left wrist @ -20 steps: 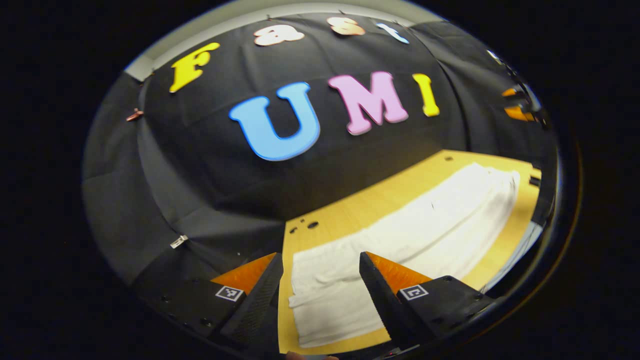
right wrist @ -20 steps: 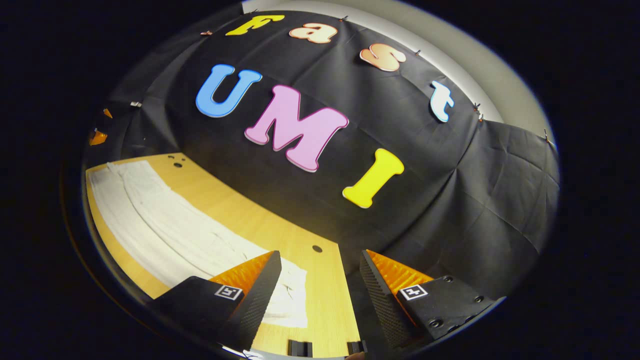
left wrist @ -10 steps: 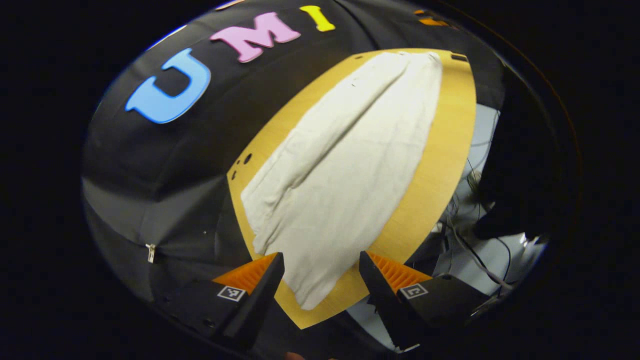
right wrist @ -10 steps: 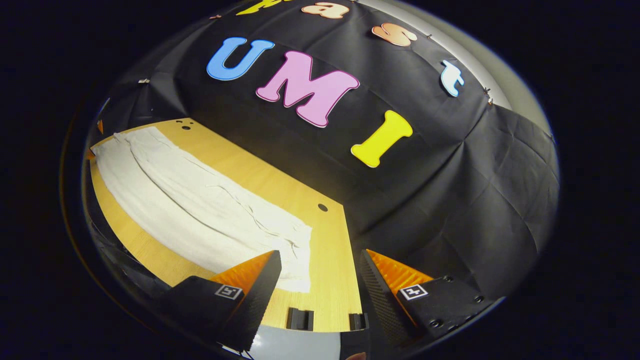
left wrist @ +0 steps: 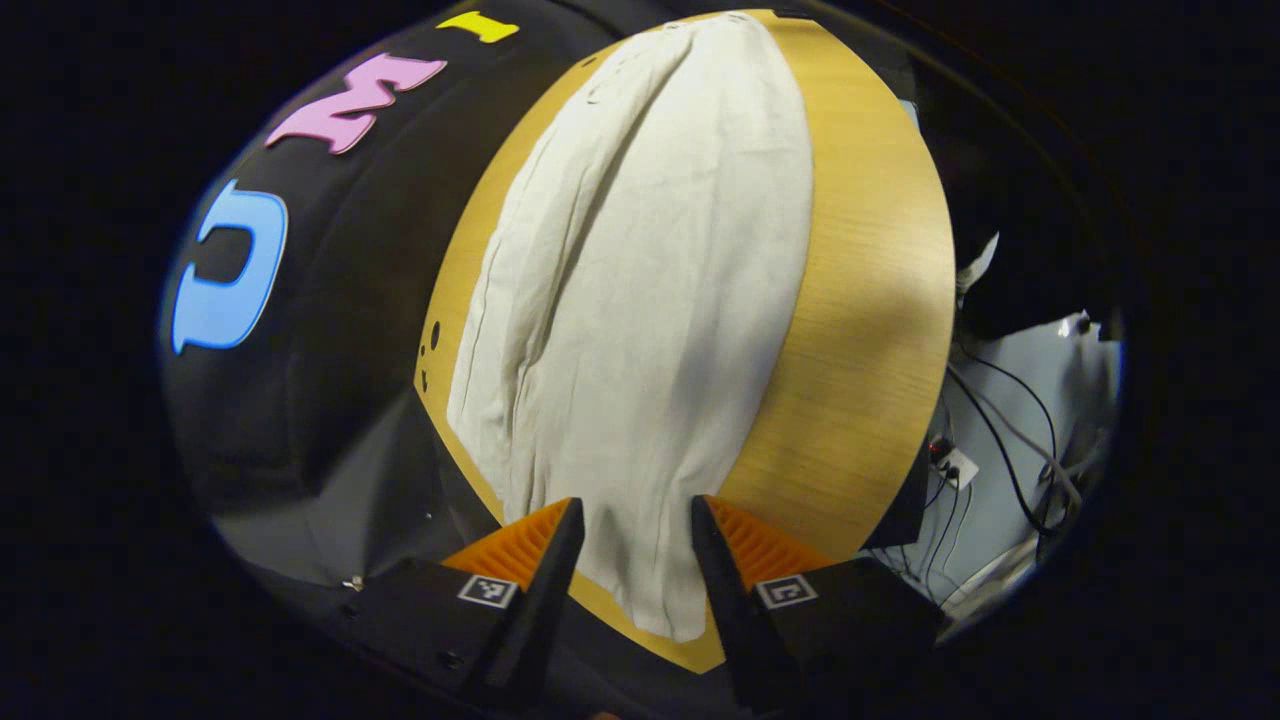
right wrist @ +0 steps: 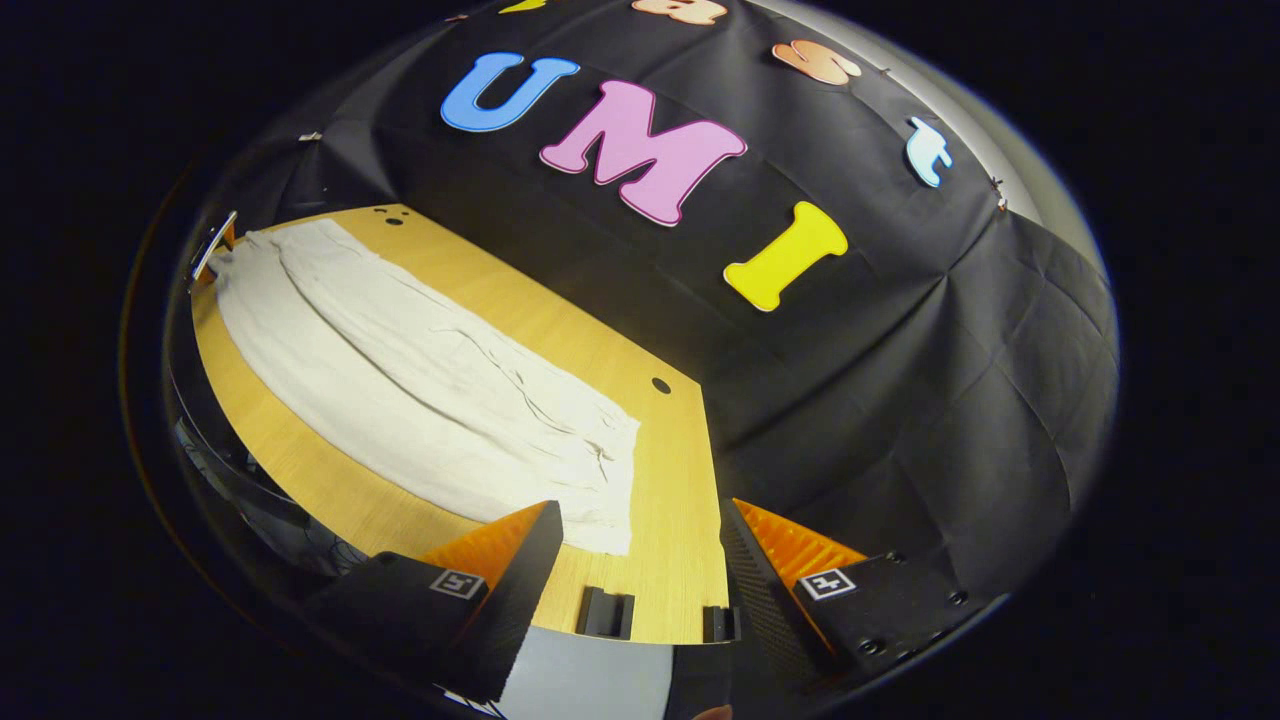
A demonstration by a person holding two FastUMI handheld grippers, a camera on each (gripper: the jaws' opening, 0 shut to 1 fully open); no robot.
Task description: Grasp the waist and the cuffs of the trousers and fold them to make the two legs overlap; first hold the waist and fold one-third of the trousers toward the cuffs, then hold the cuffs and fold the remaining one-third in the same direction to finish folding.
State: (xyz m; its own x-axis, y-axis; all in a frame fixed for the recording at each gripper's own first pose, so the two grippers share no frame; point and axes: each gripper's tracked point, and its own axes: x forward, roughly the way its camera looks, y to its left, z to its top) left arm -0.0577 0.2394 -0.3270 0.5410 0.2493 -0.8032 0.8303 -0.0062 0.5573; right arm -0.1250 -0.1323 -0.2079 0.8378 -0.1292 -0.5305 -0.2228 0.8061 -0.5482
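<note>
One pair of trousers (left wrist: 650,330), off-white, in a soft woven cloth with fine creases, is lying flat and full length along the worktop (left wrist: 870,330); the two legs are lying side by side with a long seam-like fold running between them. In the right gripper view the same trousers (right wrist: 420,390) are stretching away from the near end of the worktop (right wrist: 670,560), their near hem lying close to that end.

One worktop, pale wood-grain board with a straight edge and a few small round holes near the far corners, is carrying the garment. Two dark slot-shaped fittings (right wrist: 605,612) are sitting at its near edge in the right gripper view.

Two sets of tongs. The left tongs (left wrist: 628,560) are hanging parted above the near end of the trousers, ridged wedge-shaped fingers apart and touching nothing that I can make out. The right tongs (right wrist: 640,560) are likewise standing parted, gripping nothing, over the end of the worktop just beside the hem.

Several cables (left wrist: 1000,440) are trailing on the floor beyond the worktop's side.
</note>
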